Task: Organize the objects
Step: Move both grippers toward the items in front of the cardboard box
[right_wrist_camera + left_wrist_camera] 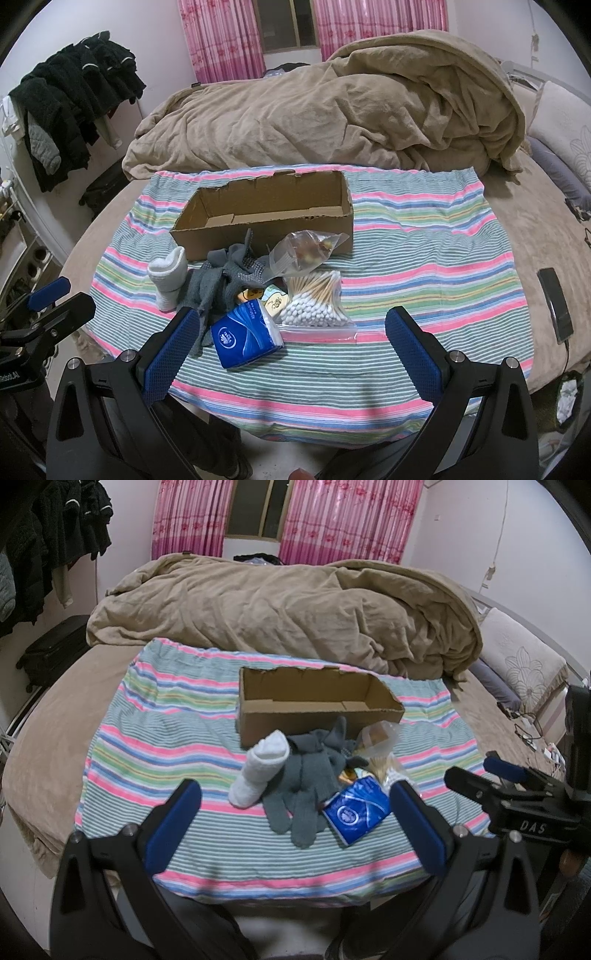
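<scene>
An empty cardboard box (317, 701) (269, 216) sits on a striped cloth (166, 738) (424, 266) on the bed. In front of it lie a rolled white sock (258, 771) (170, 277), grey gloves (306, 786) (225, 280), a blue tissue pack (356, 808) (245, 334), a bag of cotton swabs (317, 302) and a clear bag of small items (303, 251). My left gripper (295, 830) is open and empty, held before the pile. My right gripper (291, 350) is open and empty, near the tissue pack and swabs.
A rumpled tan blanket (277, 605) (332, 110) fills the far half of the bed. A dark phone (556, 304) lies on the bed at right. Pillows (524, 664) lie at right. Dark clothes (74, 96) hang at left. The right gripper shows in the left wrist view (506, 779).
</scene>
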Motion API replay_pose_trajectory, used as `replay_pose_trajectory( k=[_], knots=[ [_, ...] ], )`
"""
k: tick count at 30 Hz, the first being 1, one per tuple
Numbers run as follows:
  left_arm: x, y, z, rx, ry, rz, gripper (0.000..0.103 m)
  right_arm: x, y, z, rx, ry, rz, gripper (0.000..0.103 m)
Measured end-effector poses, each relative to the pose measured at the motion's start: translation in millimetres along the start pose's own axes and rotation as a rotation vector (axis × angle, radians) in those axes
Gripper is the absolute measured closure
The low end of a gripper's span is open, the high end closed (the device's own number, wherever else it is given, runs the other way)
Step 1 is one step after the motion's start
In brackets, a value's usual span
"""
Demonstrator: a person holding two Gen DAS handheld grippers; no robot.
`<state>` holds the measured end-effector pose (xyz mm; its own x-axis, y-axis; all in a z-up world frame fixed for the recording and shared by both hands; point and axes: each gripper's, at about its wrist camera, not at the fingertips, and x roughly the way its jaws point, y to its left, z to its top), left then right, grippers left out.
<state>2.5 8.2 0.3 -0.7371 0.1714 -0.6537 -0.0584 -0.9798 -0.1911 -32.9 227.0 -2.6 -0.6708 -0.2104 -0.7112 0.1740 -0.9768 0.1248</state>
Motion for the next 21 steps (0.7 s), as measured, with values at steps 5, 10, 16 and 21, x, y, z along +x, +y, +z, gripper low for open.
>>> replay_pose_trajectory(
  k=[5, 10, 16, 21],
  knots=[
    [-0.1, -0.1, 0.3, -0.002, 0.002, -0.001, 0.001, 0.3, 0.0, 0.0, 0.002, 0.001, 0.0, 0.001],
    [-0.2, 0.1, 0.3, -0.002, 0.002, -0.001, 0.001, 0.3, 0.2, 0.1, 0.002, 0.001, 0.0, 0.001],
    [0.2, 0.9, 0.7, -0.005, 0.003, -0.003, 0.001, 1.0, 1.2, 0.3, 0.001, 0.002, 0.001, 0.001],
    [1.0, 1.4, 0.6, -0.003, 0.003, -0.004, 0.001, 1.5, 0.9, 0.4, 0.003, 0.003, 0.002, 0.001]
  ],
)
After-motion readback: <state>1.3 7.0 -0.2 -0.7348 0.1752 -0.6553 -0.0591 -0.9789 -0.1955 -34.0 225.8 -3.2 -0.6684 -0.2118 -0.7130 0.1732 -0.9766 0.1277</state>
